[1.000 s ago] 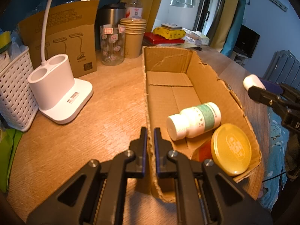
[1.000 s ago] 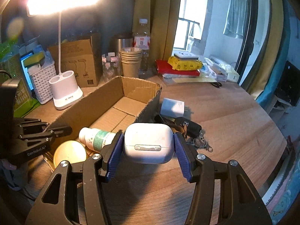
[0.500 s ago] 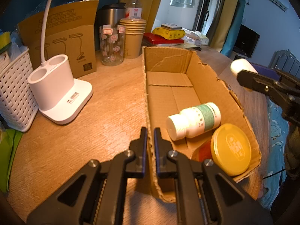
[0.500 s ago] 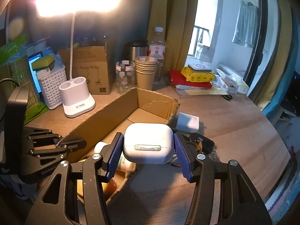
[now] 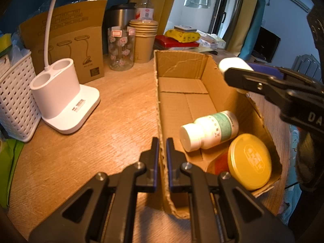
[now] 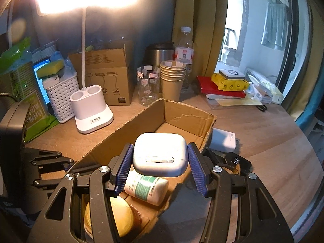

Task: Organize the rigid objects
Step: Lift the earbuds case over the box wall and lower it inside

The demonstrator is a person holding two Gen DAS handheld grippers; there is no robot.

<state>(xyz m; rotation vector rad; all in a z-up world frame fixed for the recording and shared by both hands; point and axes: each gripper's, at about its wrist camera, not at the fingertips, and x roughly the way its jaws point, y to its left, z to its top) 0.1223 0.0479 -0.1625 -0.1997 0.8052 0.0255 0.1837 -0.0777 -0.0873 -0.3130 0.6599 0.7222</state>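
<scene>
At the far left of the wooden table (image 5: pixel 113 121) stands a white lattice basket (image 5: pixel 14 99); the right wrist view shows a yellow sponge (image 6: pixel 50 68) lying on top of what fills it. Next comes a white desk-lamp base (image 5: pixel 66 101) with two round wells in its top, both empty as far as can be seen. Behind it stands a brown carton (image 5: pixel 68 44) with lamp drawings on its side, flap up, contents hidden. To the right of that are a clear glass jar (image 5: pixel 121 48) with pink flower prints, a stack of paper cups (image 5: pixel 144 40), a steel canister (image 5: pixel 119 20) and a plastic water bottle (image 5: pixel 144 6).

The left gripper (image 5: pixel 161 158) is clamped on the near end of the left wall of the open cardboard box (image 5: pixel 182 68), one finger outside and one inside. In the box lie a white pill bottle (image 5: pixel 210 130) on its side, with a green label, and just beside it at the near right corner a jar with a yellow lid (image 5: pixel 249 161). The far half of the box floor is bare.

The right gripper (image 6: pixel 160 160) pinches a white earbud case (image 6: pixel 160 155) between its blue pads, holding it in the air above the box's right wall, over the pill bottle. On the table right of the box lie a white charger block (image 6: pixel 223 140) and a black car key (image 6: pixel 236 161).
</scene>
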